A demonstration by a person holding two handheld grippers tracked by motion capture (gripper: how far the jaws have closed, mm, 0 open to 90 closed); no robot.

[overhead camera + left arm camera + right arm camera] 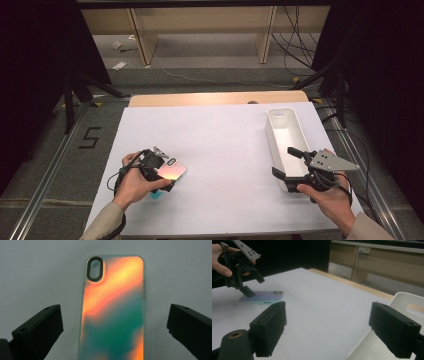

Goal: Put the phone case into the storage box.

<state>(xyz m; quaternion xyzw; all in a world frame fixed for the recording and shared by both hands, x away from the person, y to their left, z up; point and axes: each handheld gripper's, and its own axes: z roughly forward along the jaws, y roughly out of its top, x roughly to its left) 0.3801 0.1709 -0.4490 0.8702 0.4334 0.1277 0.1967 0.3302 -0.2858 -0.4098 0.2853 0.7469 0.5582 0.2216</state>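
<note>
An iridescent orange-and-teal phone case lies flat on the white table cover, camera cutout at its far end. My left gripper hangs just above it, jaws wide apart on either side and not touching it. From above, the left gripper is at the near left over the phone case. The right gripper view shows the left gripper tilted down over the phone case. My right gripper is open and holds nothing, at the near end of a white bin. The right gripper looks across the table.
The white table cover spreads between the two hands. The bin's inside looks bare. A wooden table edge runs along the back. Dark stand legs and cables sit on the floor beyond the table.
</note>
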